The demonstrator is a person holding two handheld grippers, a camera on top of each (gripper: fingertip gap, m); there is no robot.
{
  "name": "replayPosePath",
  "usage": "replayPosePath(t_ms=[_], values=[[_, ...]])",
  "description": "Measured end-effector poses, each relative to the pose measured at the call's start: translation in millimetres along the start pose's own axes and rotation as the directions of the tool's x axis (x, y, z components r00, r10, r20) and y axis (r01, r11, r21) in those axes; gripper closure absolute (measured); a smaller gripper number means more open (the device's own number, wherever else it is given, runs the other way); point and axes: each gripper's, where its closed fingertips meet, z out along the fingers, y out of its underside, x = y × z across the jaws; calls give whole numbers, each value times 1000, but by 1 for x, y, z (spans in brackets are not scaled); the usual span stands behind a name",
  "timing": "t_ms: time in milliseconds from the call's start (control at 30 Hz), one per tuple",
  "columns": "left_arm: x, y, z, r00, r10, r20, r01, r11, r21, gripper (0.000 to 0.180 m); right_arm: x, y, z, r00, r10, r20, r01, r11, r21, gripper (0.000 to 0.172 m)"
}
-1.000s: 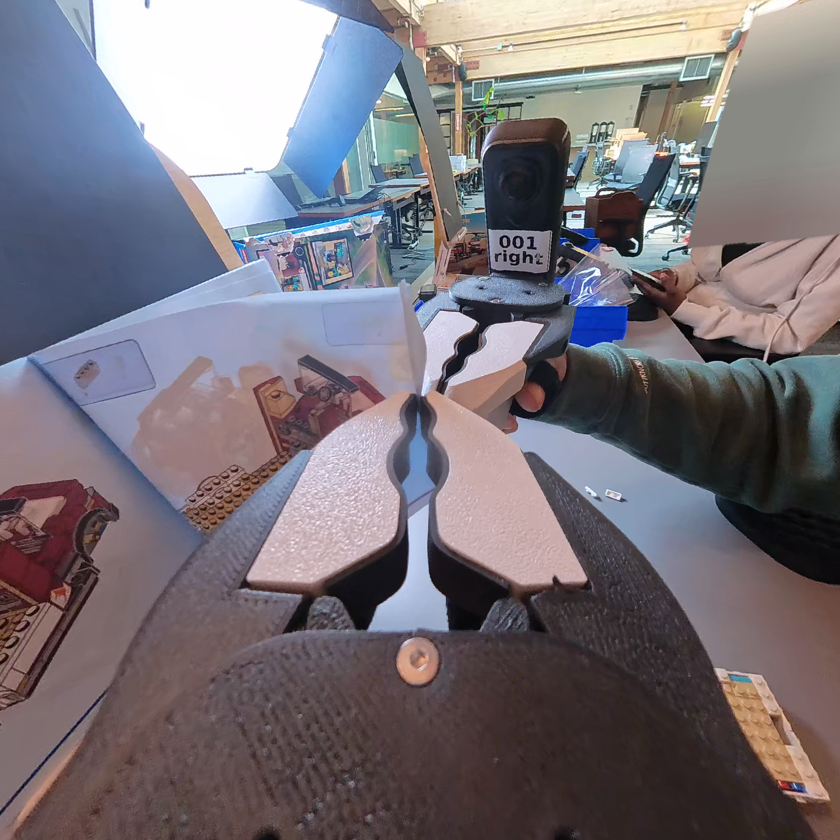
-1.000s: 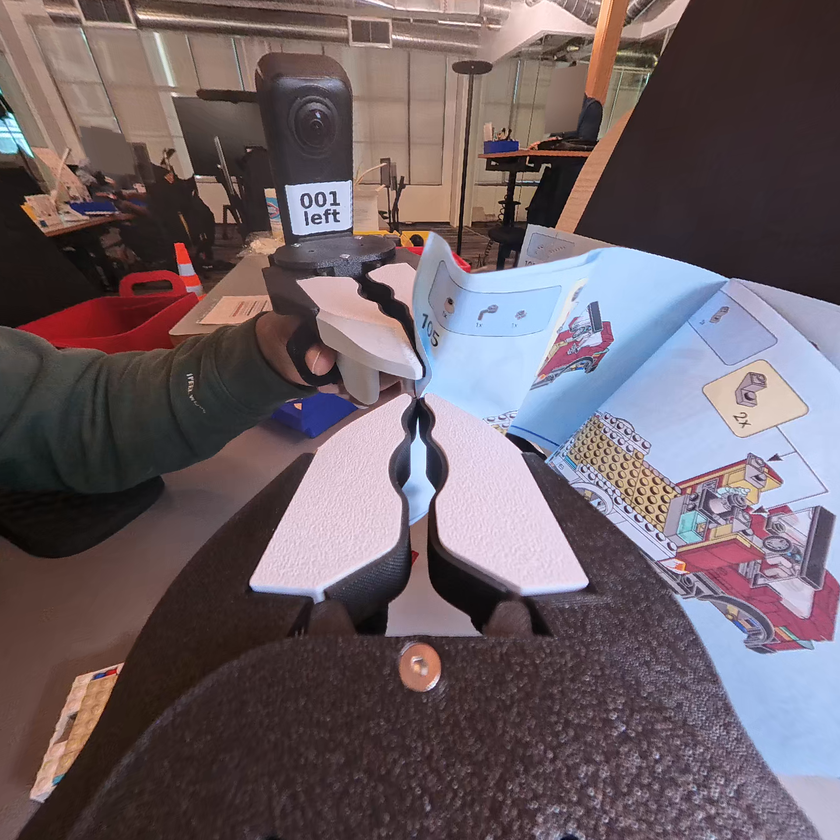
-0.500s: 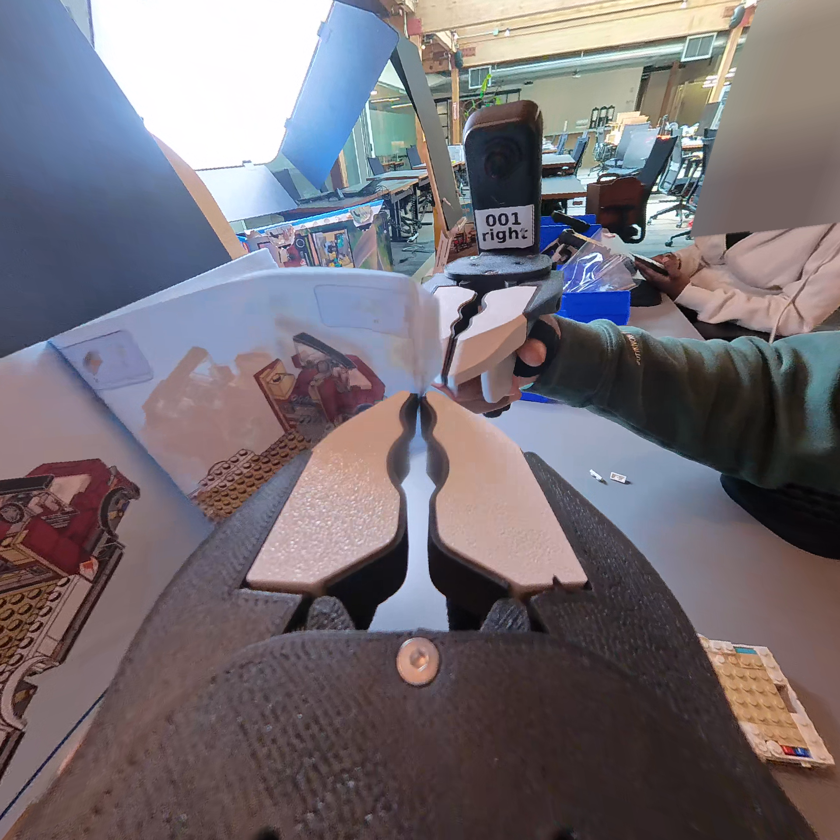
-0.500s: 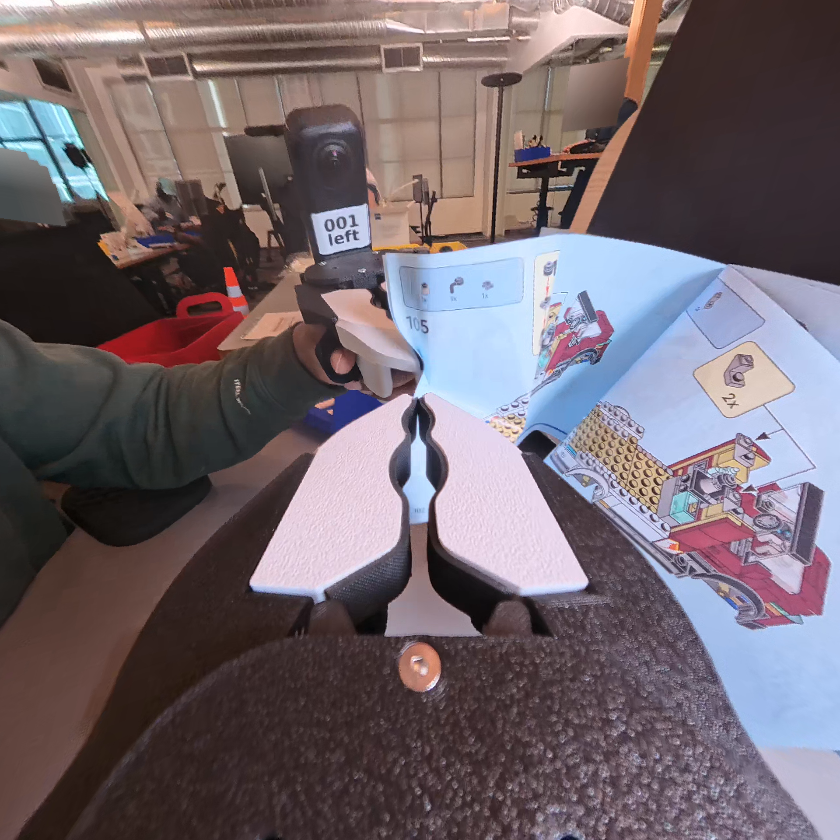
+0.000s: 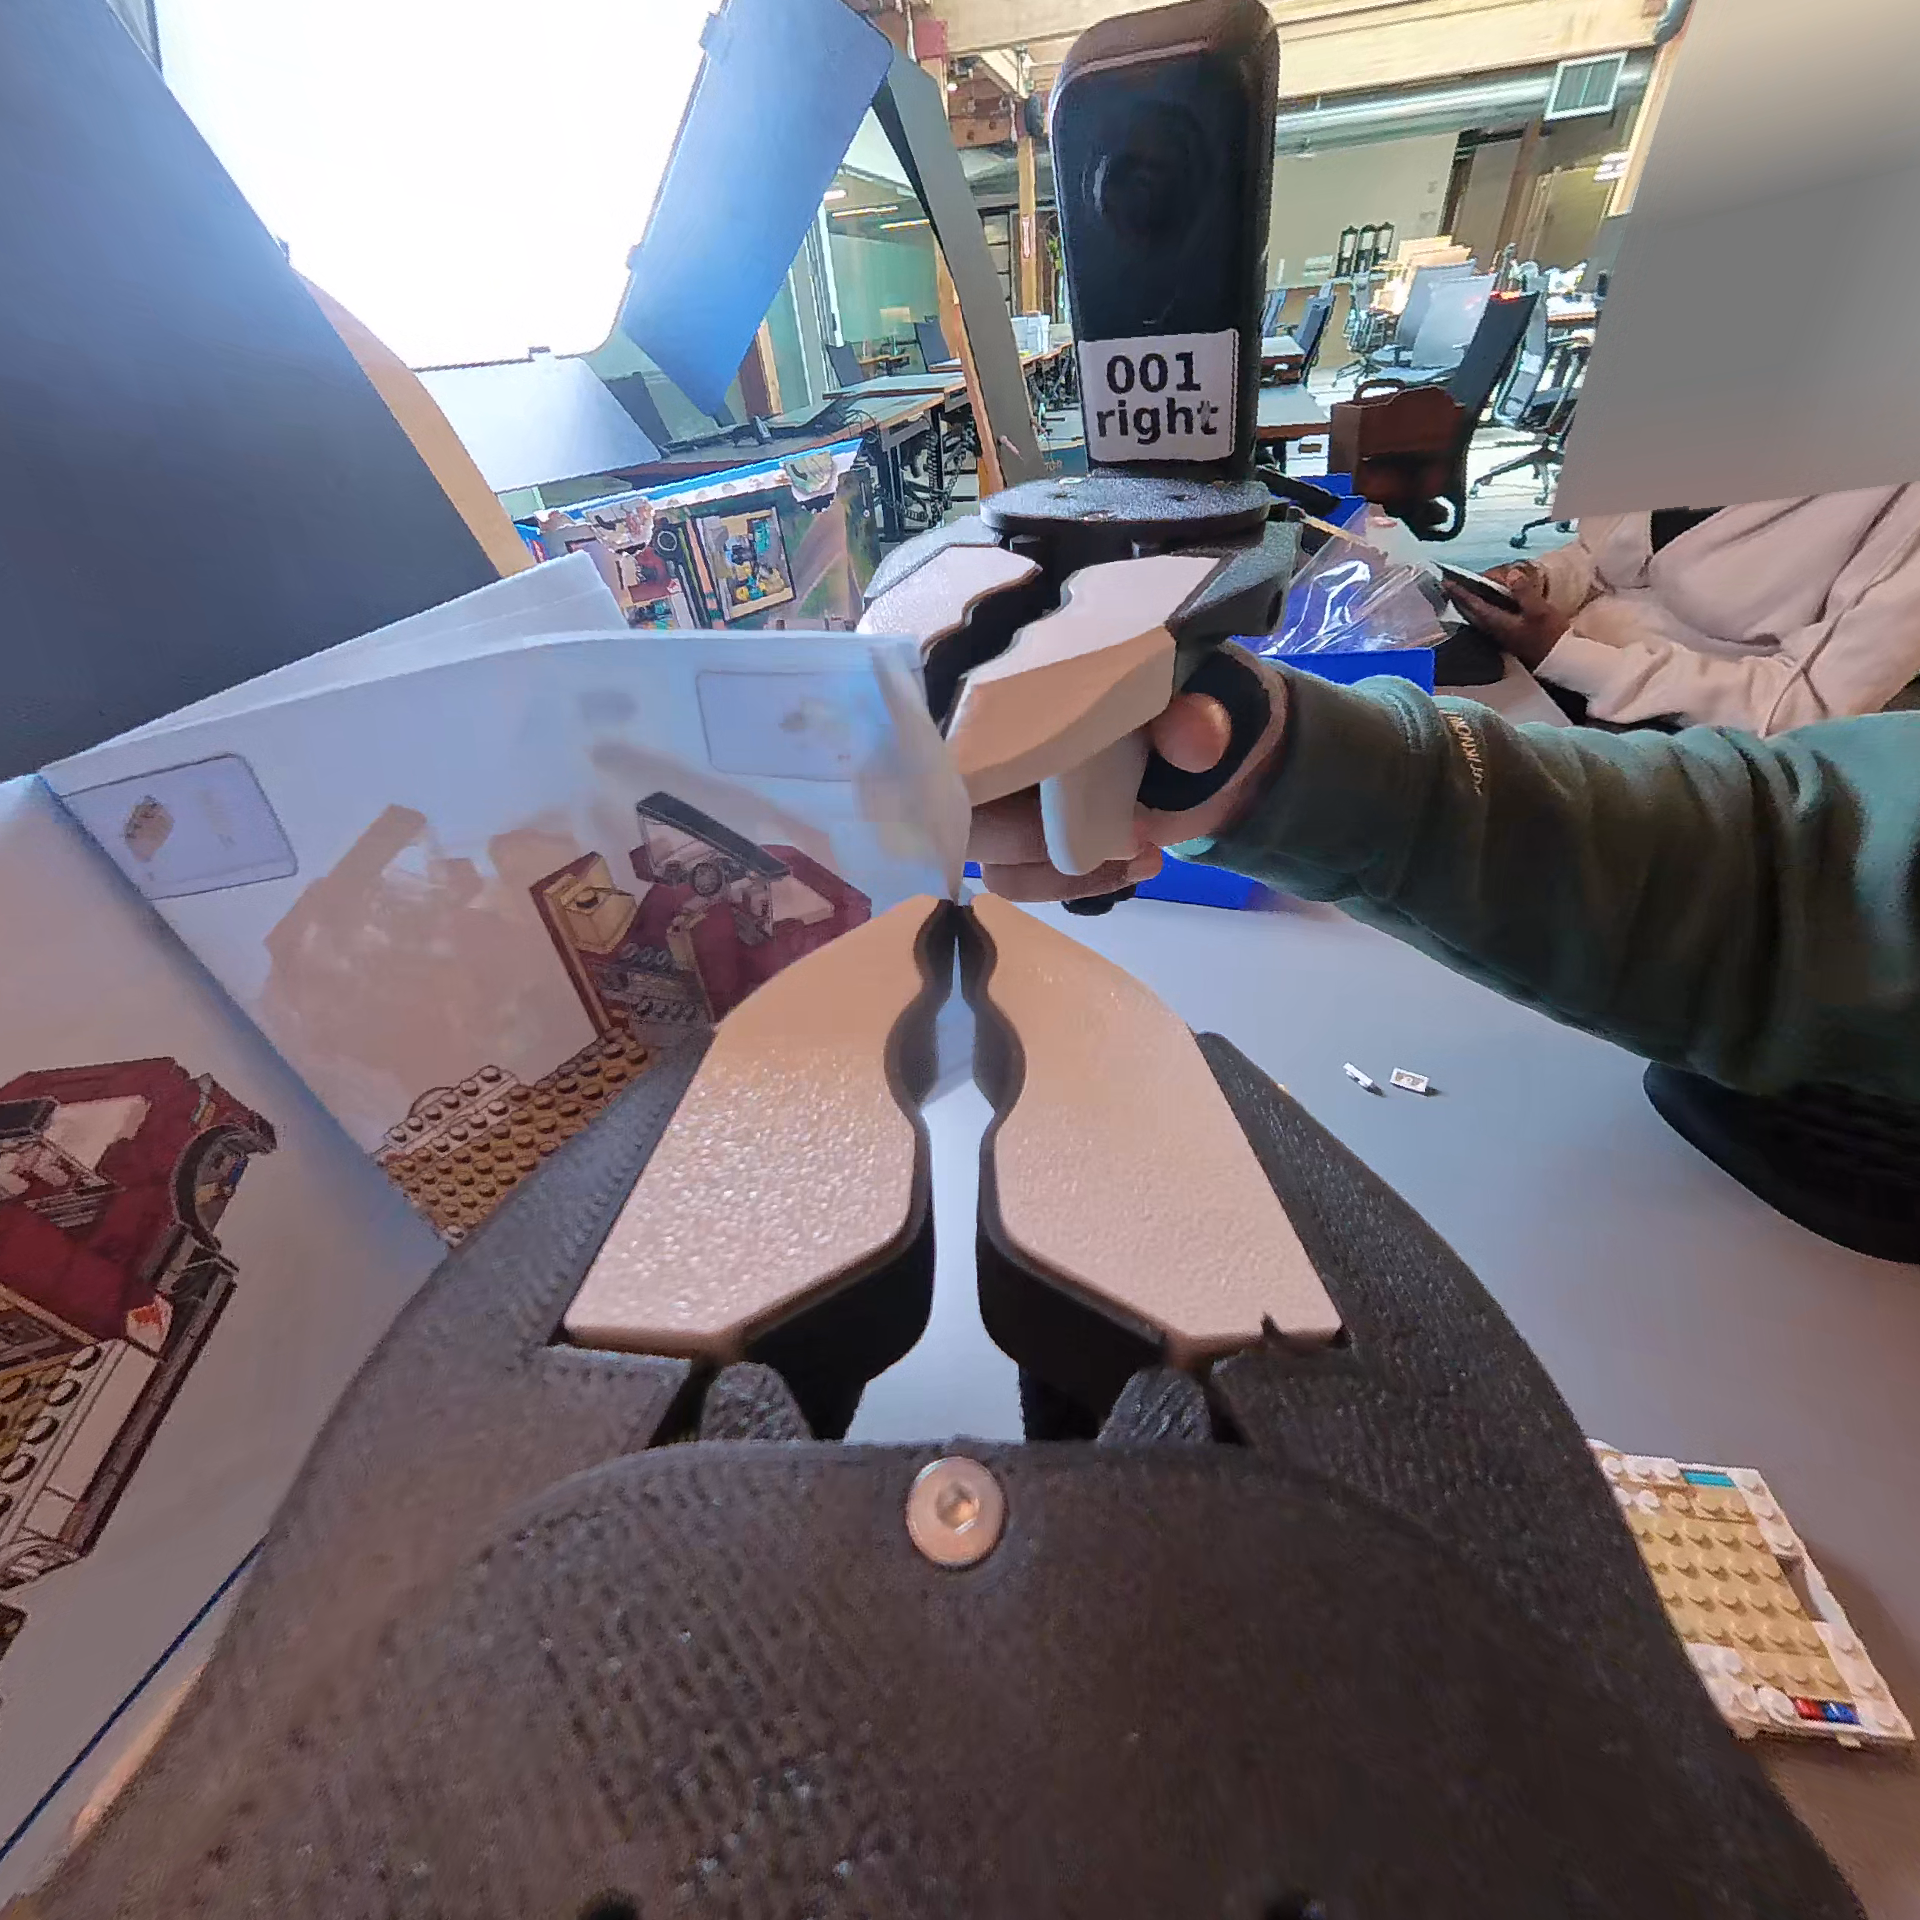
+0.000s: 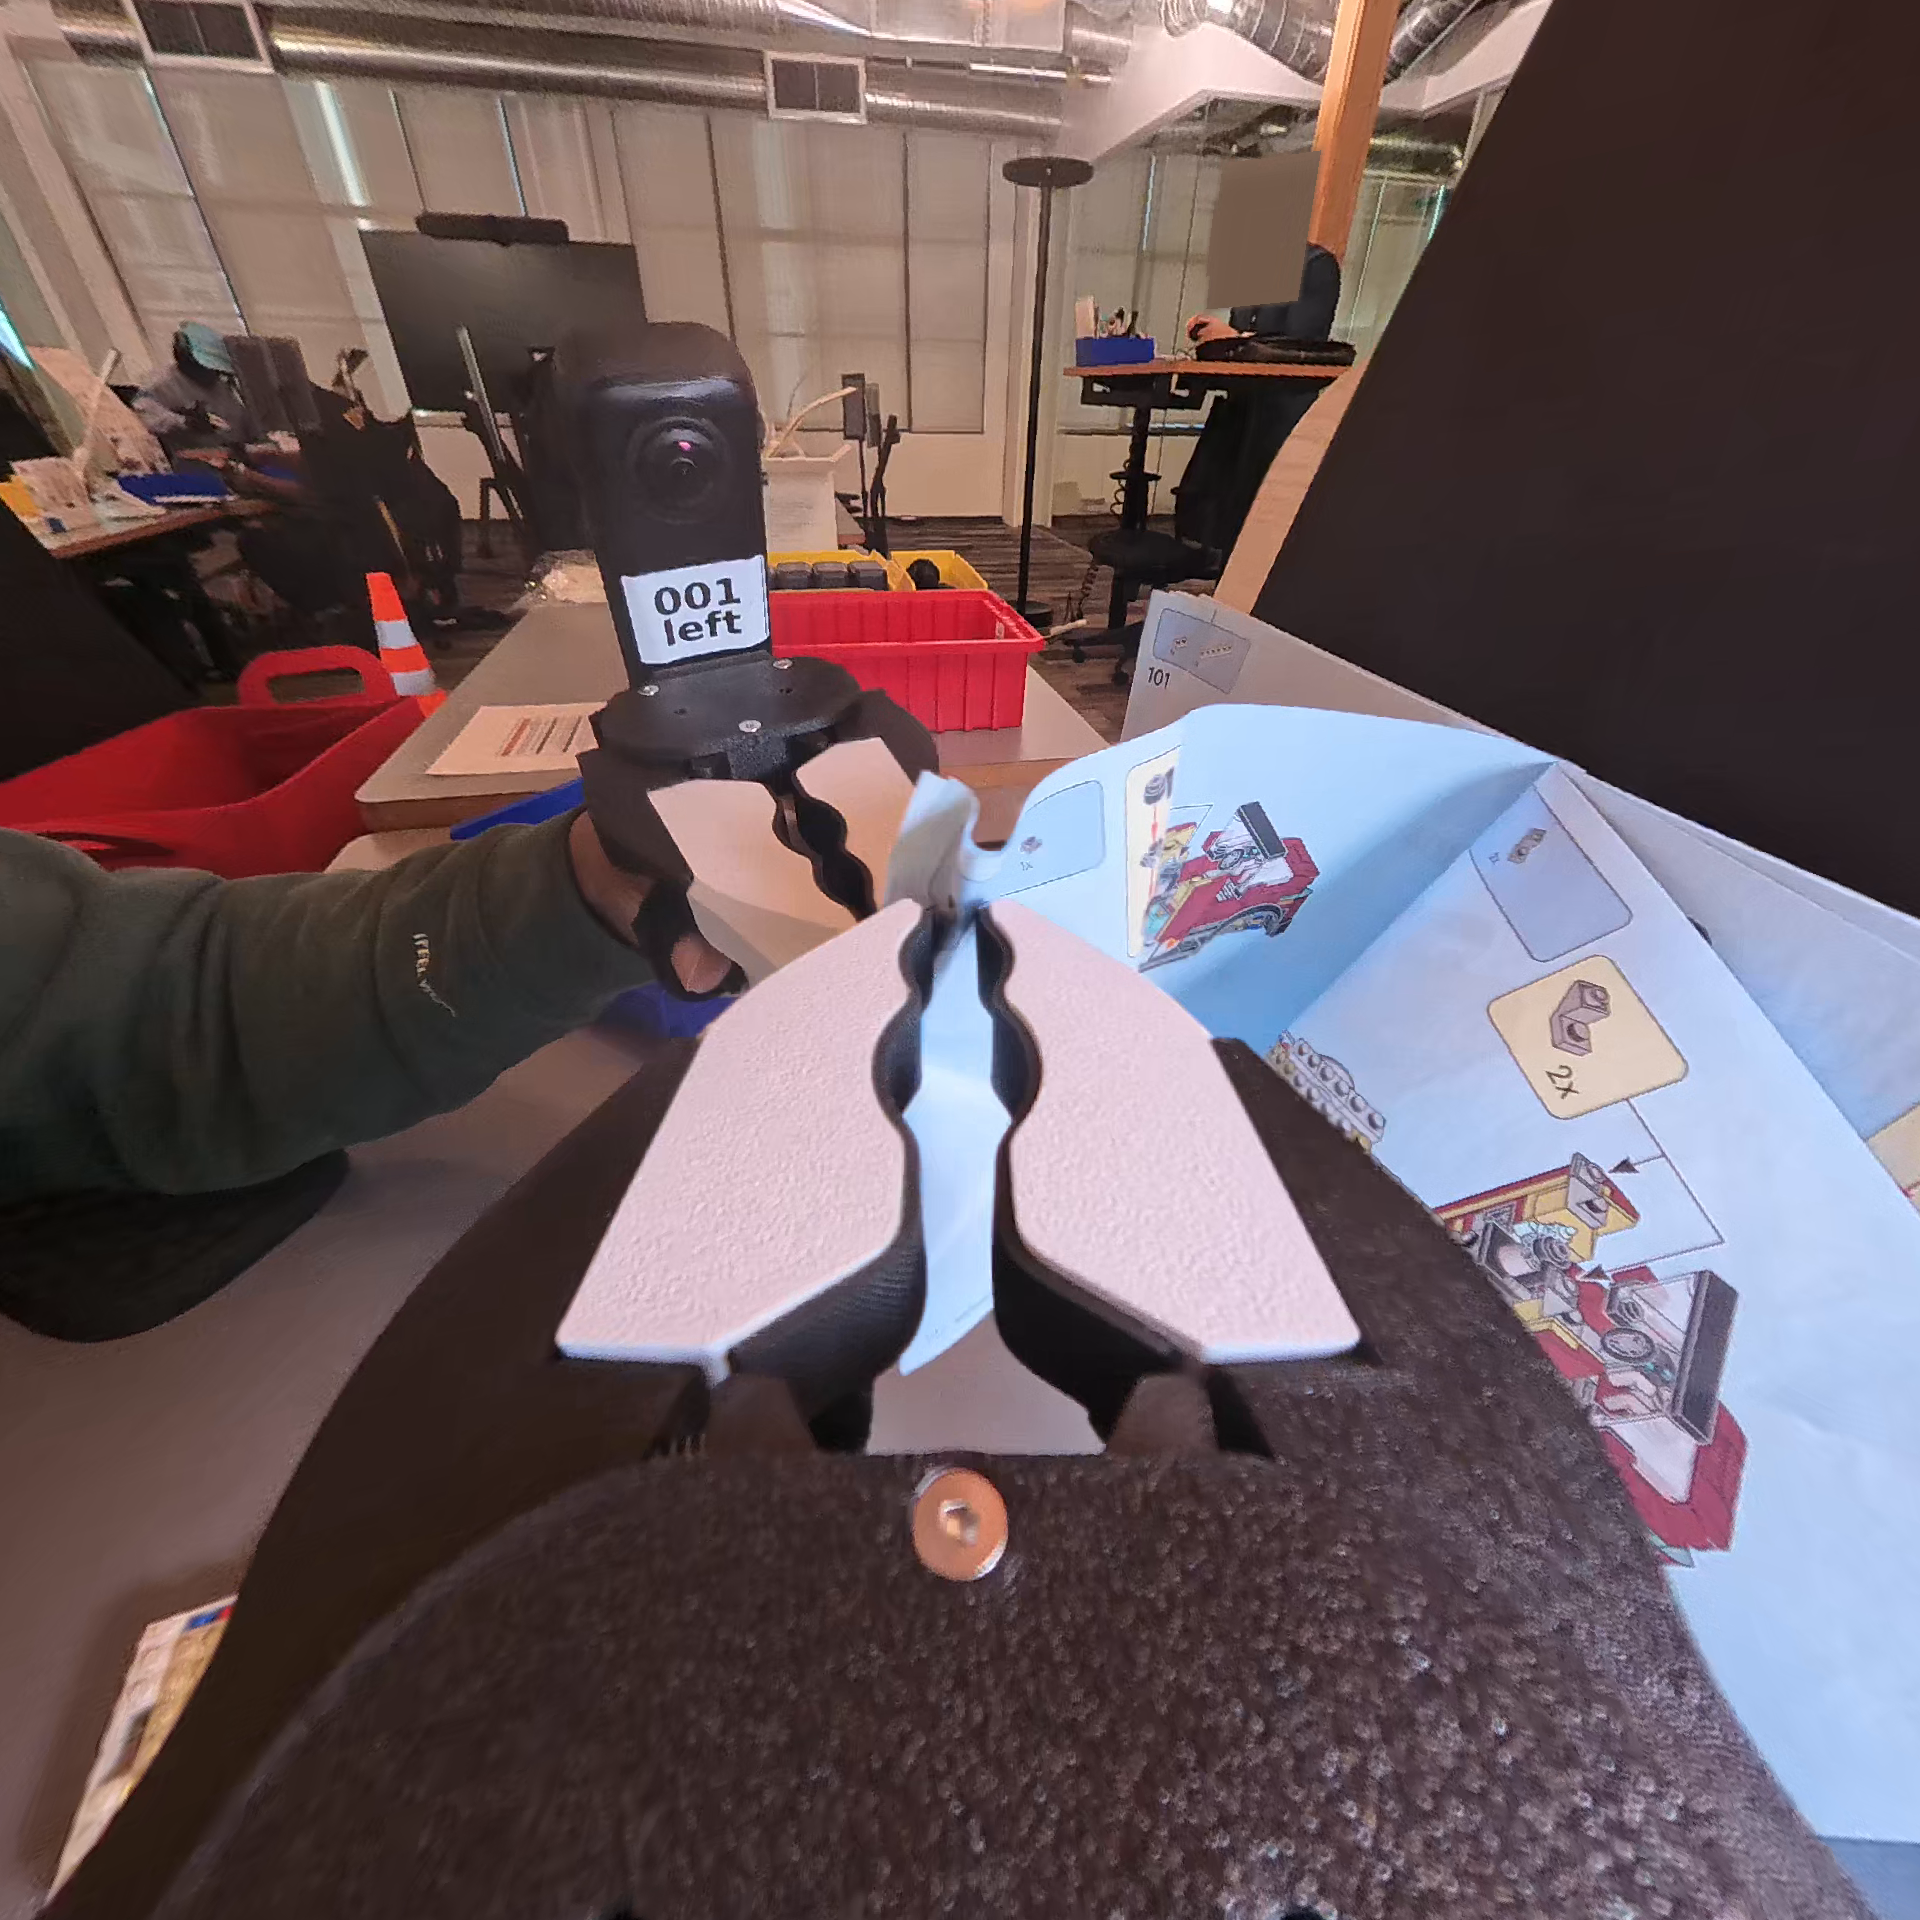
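A: Left gripper (image 5: 954, 914)?
B: Tips together, pinching the booklet page (image 5: 582, 790) corner at its tips.
A: Right gripper (image 6: 951, 920)?
B: Slightly parted; the page (image 6: 956, 1143) runs loose between its fingers.

Open-plan office, rows of desks (image 5: 894, 400), office chairs (image 5: 1475, 364), exposed ducts (image 6: 644, 73)

— How many grippers show?
— Two: the left gripper (image 5: 951, 914) and the right gripper (image 6: 956, 914), one per hand.
— Booklets?
— One instruction booklet (image 6: 1558, 1039), lying open with a page (image 6: 1299, 831) lifted.
— Loose bits on the tabletop (image 5: 1455, 1195)?
— Two tiny white pieces (image 5: 1387, 1078) side by side, plus one tan brick plate (image 5: 1756, 1621).
— Bins?
— Two red ones: a tote (image 6: 208, 769) and a tray (image 6: 904, 649). One orange cone (image 6: 395, 634) too.
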Motion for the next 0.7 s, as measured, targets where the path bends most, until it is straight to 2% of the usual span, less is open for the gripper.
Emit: replayPosePath(t_ms=[367,533,633,700], values=[[-4,-3,-11,999,-38,0,38,998,47,180,4,5,-4,998,42,45,-41,999,-19,168],[-11,-18,-25,994,-109,-16,110,982,155,180,10,4,-10,998,45,35,-44,999,-29,171],[-19,-25,-41,994,-105,24,99,978,183,180,26,6,-20,1000,4,-28,-7,996,-86,171],[-30,-32,-63,991,-105,84,86,974,209,180,48,10,-36,994,-25,-109,7,986,-167,170]])
